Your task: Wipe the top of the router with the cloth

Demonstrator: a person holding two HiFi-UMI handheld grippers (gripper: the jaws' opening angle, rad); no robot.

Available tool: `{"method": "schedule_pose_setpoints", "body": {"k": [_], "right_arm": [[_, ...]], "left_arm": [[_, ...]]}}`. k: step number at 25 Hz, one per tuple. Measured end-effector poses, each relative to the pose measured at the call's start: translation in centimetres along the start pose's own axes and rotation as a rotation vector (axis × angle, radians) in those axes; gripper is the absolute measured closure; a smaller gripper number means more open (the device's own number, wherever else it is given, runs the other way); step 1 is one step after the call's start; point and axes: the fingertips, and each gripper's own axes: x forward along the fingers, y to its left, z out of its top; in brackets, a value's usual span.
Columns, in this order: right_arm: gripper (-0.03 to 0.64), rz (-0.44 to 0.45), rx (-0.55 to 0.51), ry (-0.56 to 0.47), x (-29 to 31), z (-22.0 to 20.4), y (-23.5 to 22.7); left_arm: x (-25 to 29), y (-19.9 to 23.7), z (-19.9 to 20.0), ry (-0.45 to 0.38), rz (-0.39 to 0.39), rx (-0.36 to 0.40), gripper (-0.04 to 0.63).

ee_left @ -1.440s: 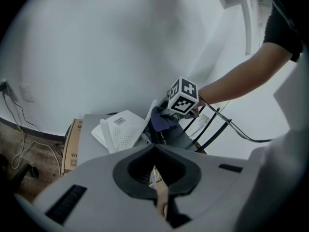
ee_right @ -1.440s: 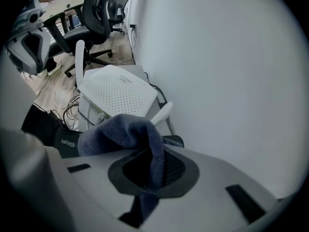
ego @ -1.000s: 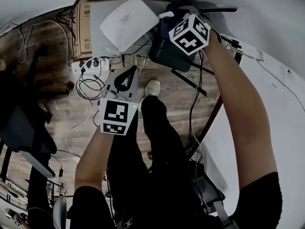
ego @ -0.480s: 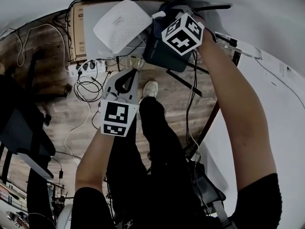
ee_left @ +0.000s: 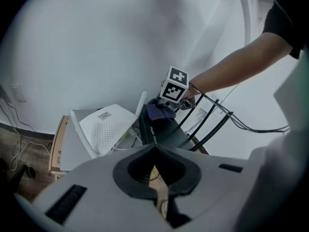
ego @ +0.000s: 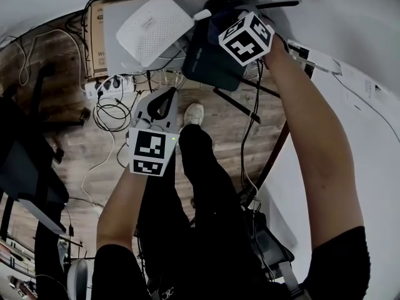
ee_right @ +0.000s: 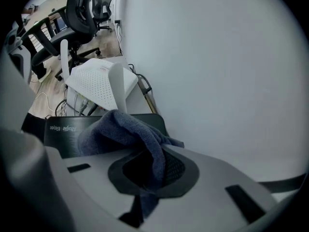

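Note:
A black router [ego: 203,60] sits on a low shelf by the wall, beside a white router [ego: 152,29]. My right gripper [ee_right: 145,170] is shut on a blue-grey cloth [ee_right: 126,128], whose bunched front rests on the black router's top [ee_right: 60,128]. In the head view only its marker cube [ego: 247,37] shows over the router's right part. The left gripper view shows the cloth [ee_left: 157,111] on the router [ee_left: 164,132] under that cube. My left gripper [ego: 164,102] hangs shut and empty above the floor, in front of the shelf.
A cardboard box [ego: 97,33] lies under the white router. A power strip [ego: 109,86] and loose cables [ego: 109,114] lie on the wood floor. Black antennas [ego: 237,105] and a cable hang from the router. Office chairs [ee_right: 84,8] stand at left; the white wall is close behind.
My right gripper has slid the cloth a little to the right over the black router's top. The left gripper has stayed about where it was.

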Motion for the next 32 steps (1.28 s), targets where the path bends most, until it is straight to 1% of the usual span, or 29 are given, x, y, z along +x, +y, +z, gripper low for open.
{"method": "schedule_pose_setpoints", "body": {"k": [4, 8, 13, 18, 22, 27, 32], "right_arm": [[0.6, 0.001, -0.032, 0.028, 0.1, -0.6, -0.1], [0.6, -0.008, -0.024, 0.06, 0.1, -0.7, 0.1], [0.601, -0.02, -0.044, 0.073, 0.1, -0.6, 0.4], [0.601, -0.064, -0.1, 0.086, -0.3, -0.6, 1.0], [0.601, -0.041, -0.111, 0.095, -0.7, -0.7, 2.1], [0.601, -0.037, -0.176, 0.108, -1.5, -0.8, 4.0], [0.601, 0.006, -0.196, 0.114, -2.0, -1.1, 5.8]], "left_arm": [[0.1, -0.5, 0.1, 0.0, -0.002, -0.011, 0.597], [0.1, -0.8, -0.3, 0.007, -0.003, -0.001, 0.596], [0.4, -1.0, -0.7, 0.011, 0.002, -0.021, 0.596], [0.4, -1.7, -1.2, 0.02, -0.005, -0.013, 0.595], [0.2, -2.3, -1.2, 0.016, -0.009, -0.006, 0.597], [0.0, -2.4, -1.5, 0.017, -0.002, 0.003, 0.597], [-0.4, -2.9, -2.2, 0.019, 0.002, -0.005, 0.597]]}}
